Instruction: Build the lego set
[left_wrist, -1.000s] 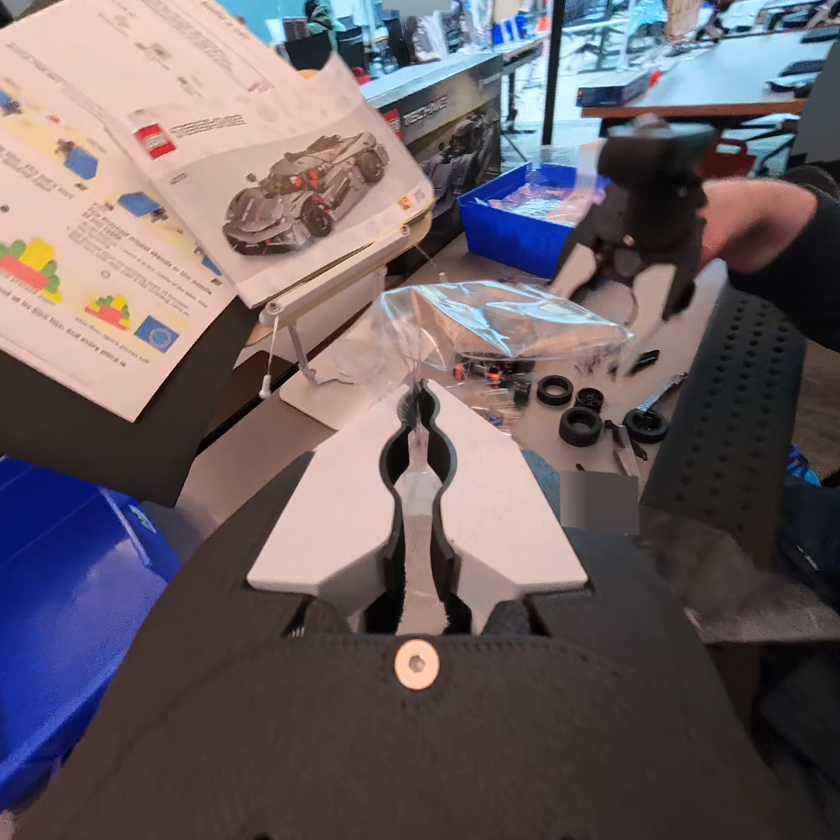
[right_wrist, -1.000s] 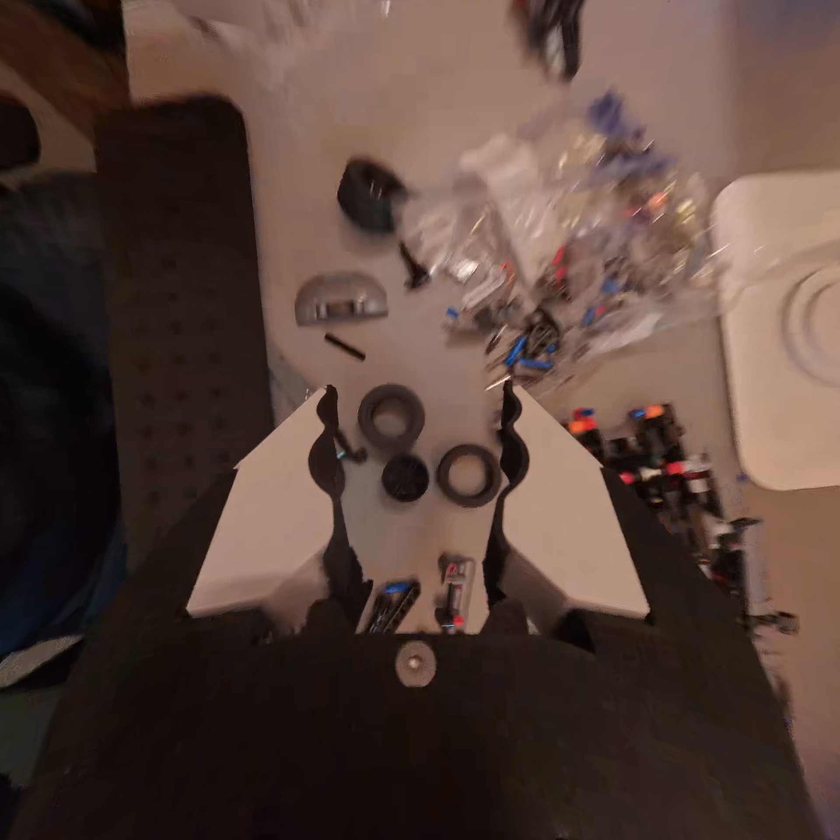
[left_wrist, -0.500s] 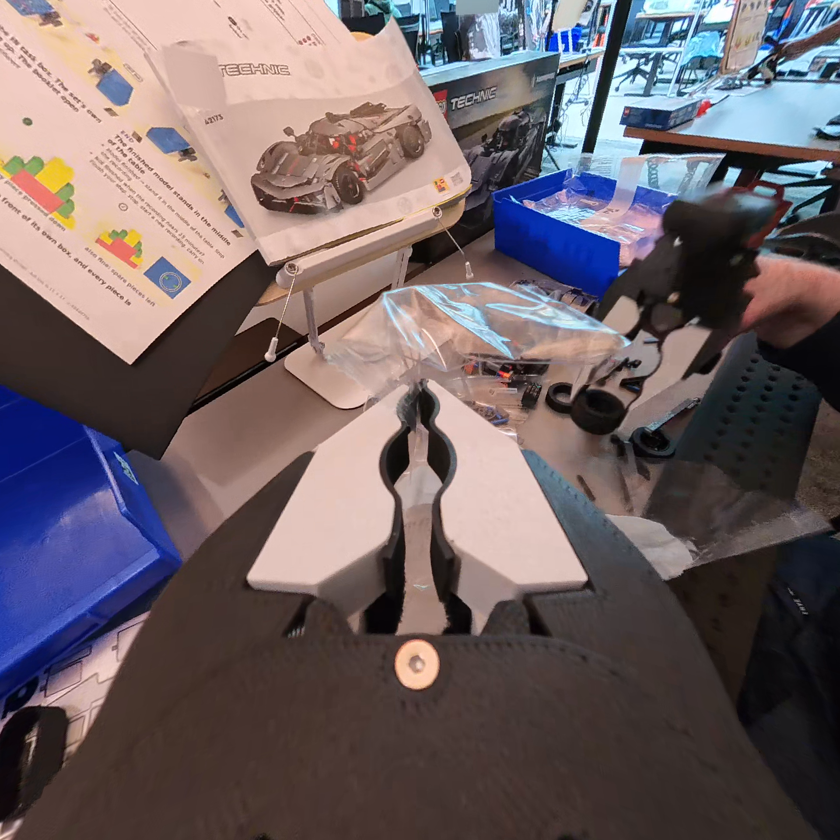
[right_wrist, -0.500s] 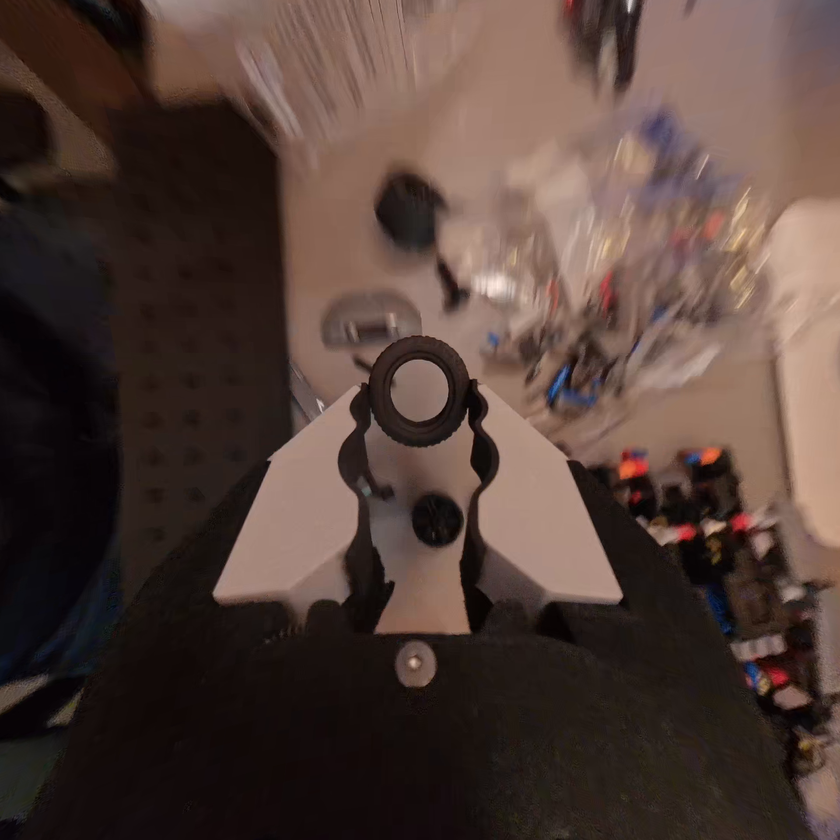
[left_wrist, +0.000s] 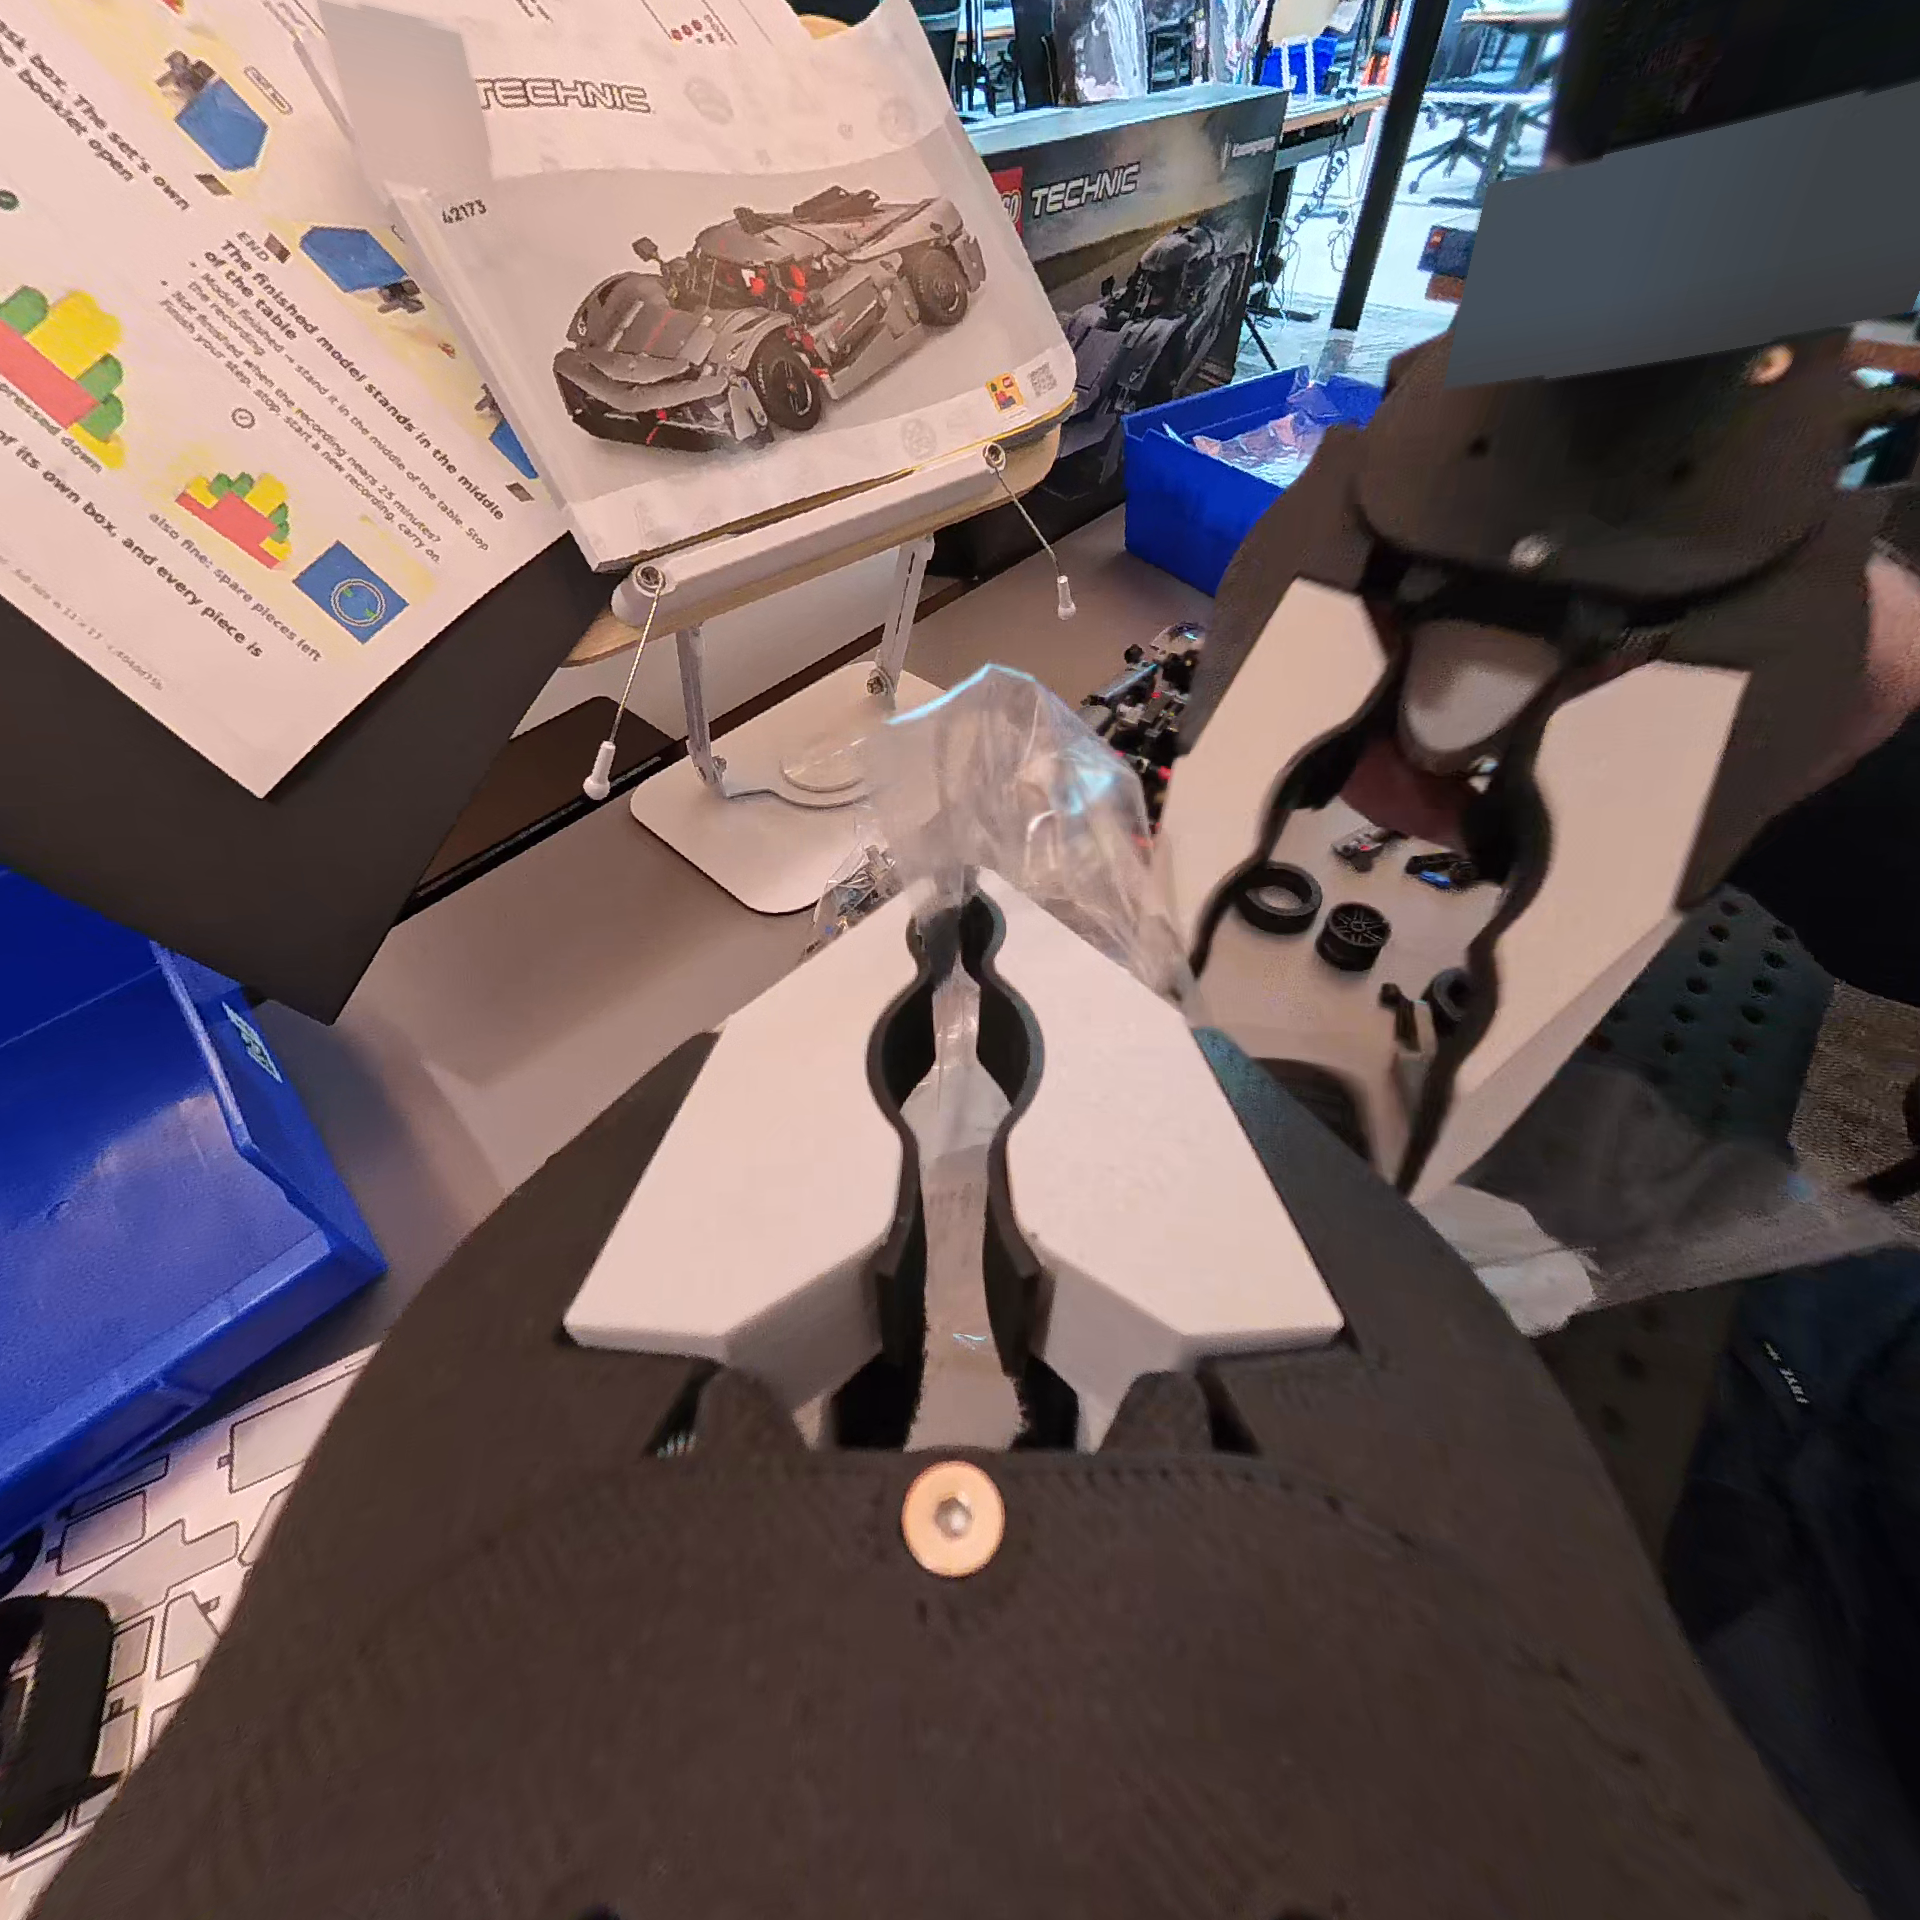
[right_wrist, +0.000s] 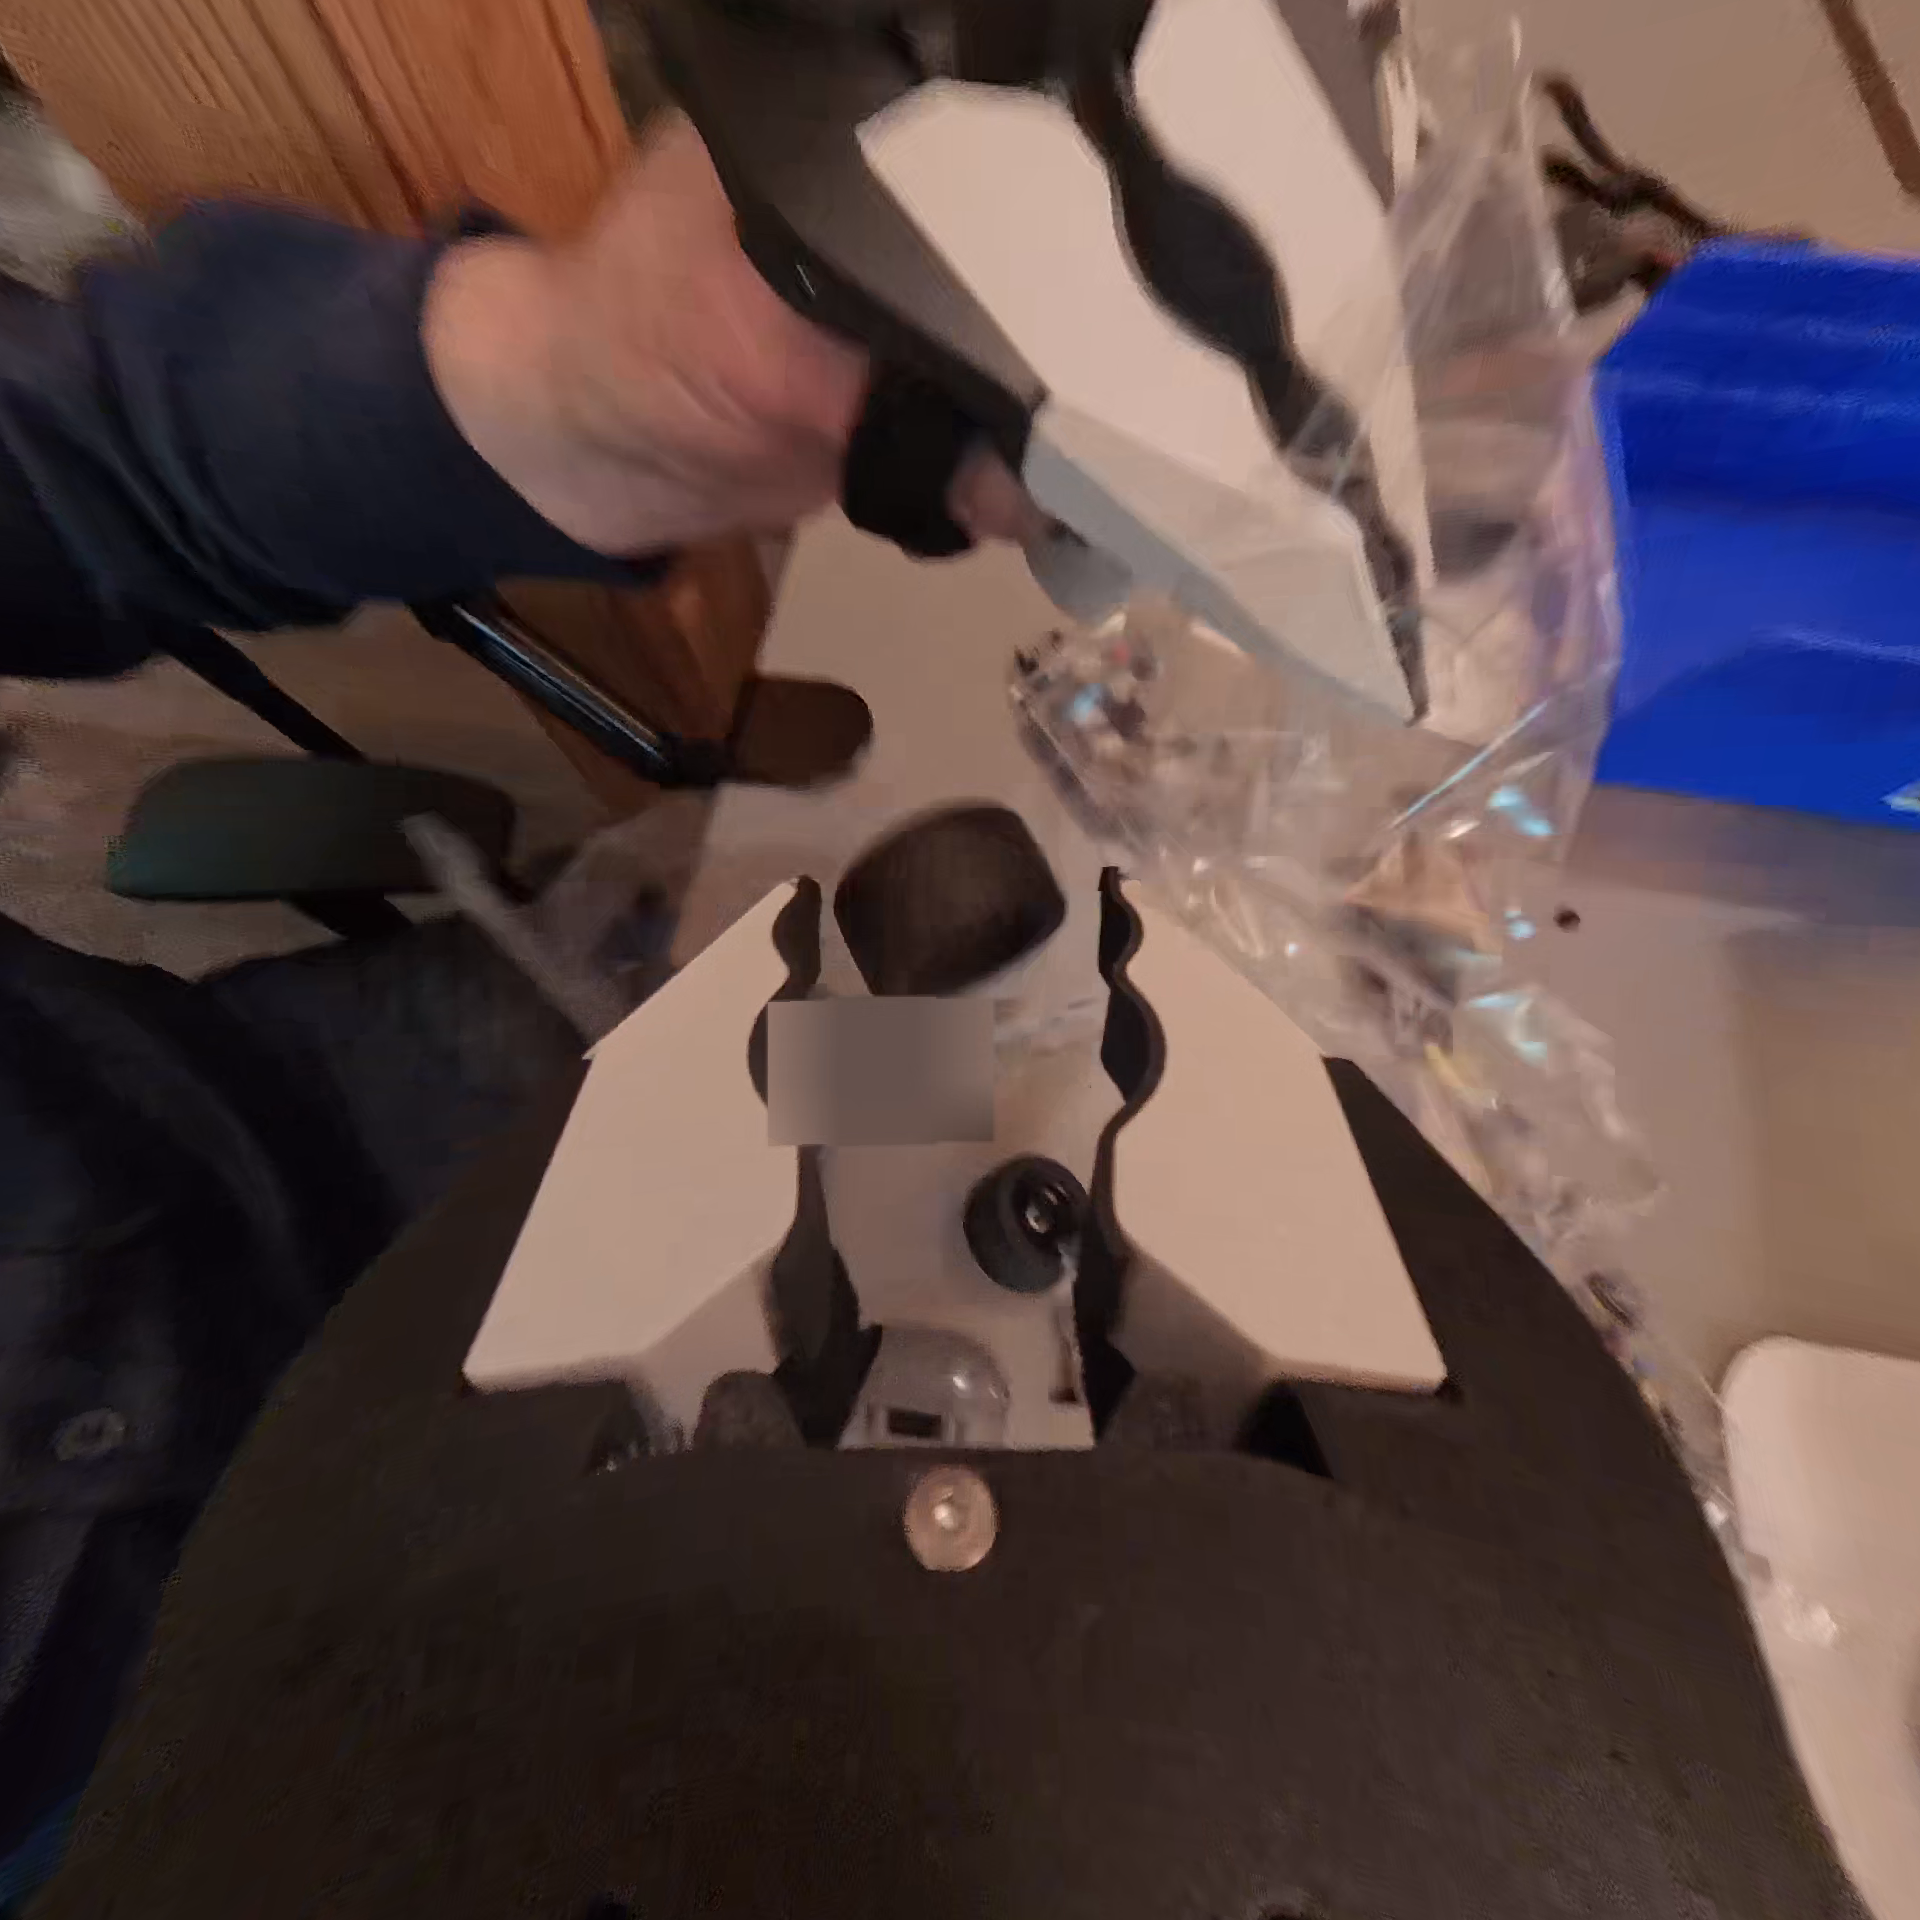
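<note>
My left gripper (left_wrist: 951, 920) is shut on the neck of a clear plastic parts bag (left_wrist: 1023, 769) and holds it above the table. It also shows at the top of the right wrist view (right_wrist: 1039, 343), held by a hand (right_wrist: 644, 353), with the bag (right_wrist: 1403, 644) hanging from it. My right gripper (right_wrist: 951, 883) is open, close to the bag's right side, and shows in the left wrist view (left_wrist: 1299, 1081) with nothing between its fingers. A blurred dark round object (right_wrist: 951, 914) lies past its tips. A black tyre (left_wrist: 1278, 899) and a wheel rim (left_wrist: 1351, 935) lie on the table.
An instruction booklet (left_wrist: 748, 312) rests on a white stand (left_wrist: 758, 821), with the set's box (left_wrist: 1132, 239) behind. Blue bins stand at left (left_wrist: 156, 1195) and at the back (left_wrist: 1205, 488). A partly built chassis (left_wrist: 1143, 696) lies behind the bag. A small black wheel (right_wrist: 1023, 1226) lies under my right gripper. From the right gripper's tips to the small black wheel (right_wrist: 1023, 1226) is close to 15 centimeters.
Half a second ago my right gripper held a black tyre at its tips; now it is open and has swung up beside the bag. The bag has bunched up.
</note>
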